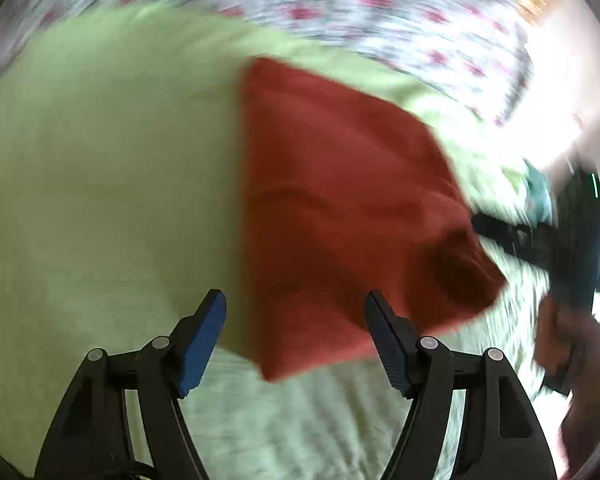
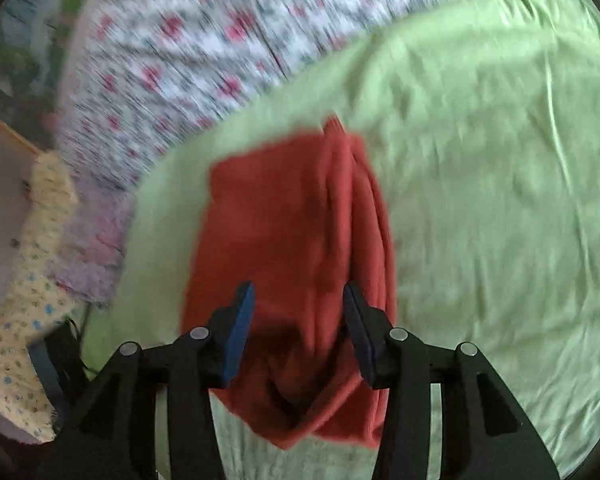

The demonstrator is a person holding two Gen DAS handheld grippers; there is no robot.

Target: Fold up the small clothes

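A small rust-red garment (image 1: 340, 208) lies partly folded on a light green sheet (image 1: 100, 160). My left gripper (image 1: 296, 312) is open and empty, just above the garment's near edge. In the right wrist view the same red garment (image 2: 292, 224) lies with folds along its right side. My right gripper (image 2: 300, 304) is open, its jaws standing either side of the garment's near end, not closed on it. The right gripper also shows in the left wrist view (image 1: 540, 236) at the garment's right corner. Both views are motion-blurred.
A floral white-and-pink bedcover (image 2: 204, 52) lies beyond the green sheet (image 2: 480, 180). A person's arm in a yellow patterned sleeve (image 2: 32, 300) holds the left gripper at the left. A lilac cloth (image 2: 96, 240) lies beside it.
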